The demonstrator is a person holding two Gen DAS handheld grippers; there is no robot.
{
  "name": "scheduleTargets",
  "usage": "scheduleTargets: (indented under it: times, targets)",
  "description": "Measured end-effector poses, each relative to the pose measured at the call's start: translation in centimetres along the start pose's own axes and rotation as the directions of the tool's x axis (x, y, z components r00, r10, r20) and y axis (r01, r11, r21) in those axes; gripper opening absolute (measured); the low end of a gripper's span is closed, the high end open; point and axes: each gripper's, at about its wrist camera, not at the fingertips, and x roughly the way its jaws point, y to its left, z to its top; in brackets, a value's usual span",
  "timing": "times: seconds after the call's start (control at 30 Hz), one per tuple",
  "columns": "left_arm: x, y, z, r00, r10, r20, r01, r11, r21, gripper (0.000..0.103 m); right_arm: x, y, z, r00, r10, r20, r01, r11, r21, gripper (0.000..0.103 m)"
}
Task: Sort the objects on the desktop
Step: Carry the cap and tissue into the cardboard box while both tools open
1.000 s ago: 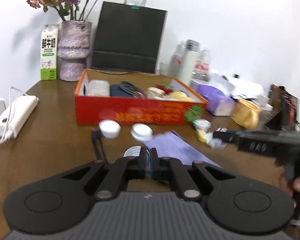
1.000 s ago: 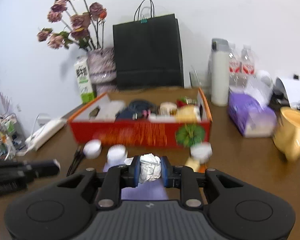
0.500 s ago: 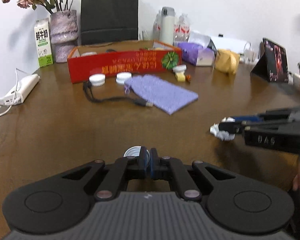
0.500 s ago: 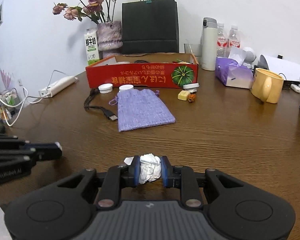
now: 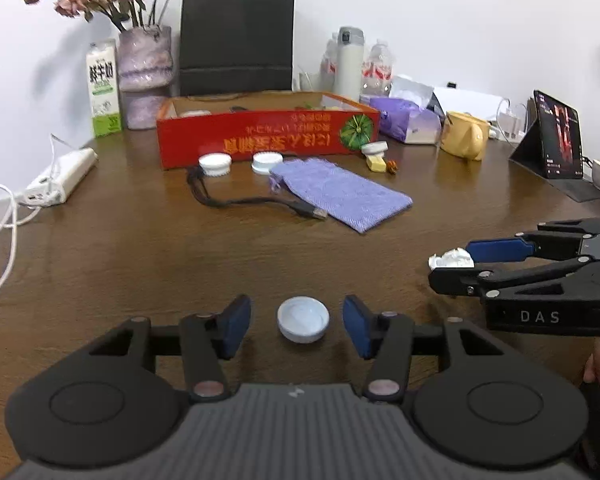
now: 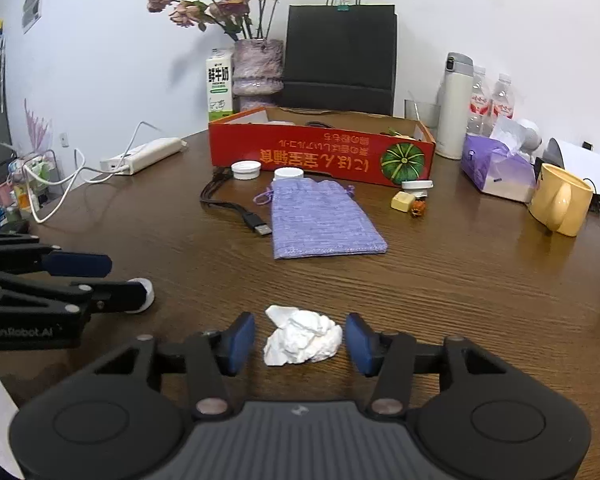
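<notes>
My left tool (image 5: 297, 324) is spread wide apart, low over the tabletop (image 5: 140, 248). A small white cap (image 5: 303, 319) sits upturned on the wood between its blue pads (image 5: 236, 326), touching neither one. My right tool (image 6: 300, 338) is spread just as wide, and a crumpled ball of white paper (image 6: 302, 340) lies on the wood between its pads (image 6: 358, 344), free of both. In the left wrist view the right tool (image 5: 456, 262) reaches in from the right side with the paper (image 5: 450, 258) at its tips; in the right wrist view the left tool (image 6: 120, 280) comes in from the left, and the cap (image 6: 146, 294) peeks out behind its lower finger.

Farther back, a purple cloth pouch (image 6: 320, 220) lies flat, with a black cable (image 6: 236, 208) just beside it, its plug nearly at the pouch's edge. Behind them stands a long red box (image 6: 320, 156), with two white lids (image 6: 246, 170) on the tabletop just in front of it. Near the box's right end are a third small white lid (image 6: 416, 186) and a yellow block (image 6: 402, 201). A yellow mug (image 6: 560, 204) and a purple tissue pack (image 6: 496, 166) stand well off to the right.
</notes>
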Motion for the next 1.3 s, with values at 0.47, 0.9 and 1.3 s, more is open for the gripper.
scheduleTargets:
  times: [0.47,0.9,1.3]
  targets:
    - [1.4,2.0,7.8,0.996,-0.013,0.091,0.014,1.0,-0.014,0.029,1.4,-3.7,8.0,0.993,0.044,0.109,-0.051,0.997,0.064,0.023]
    - [21.7,12.0,27.0,0.988,0.097,-0.119,-0.104,0.993,-0.056,0.029,22.0,-13.3,28.1,0.994,0.068,-0.086,-0.048,0.975,0.217,0.023]
    - [24.9,14.1,27.7,0.975,0.088,-0.206,-0.111,0.988,-0.106,0.057,29.3,-13.1,28.1,0.963,0.074,-0.258,-0.008,0.968,0.249,0.055]
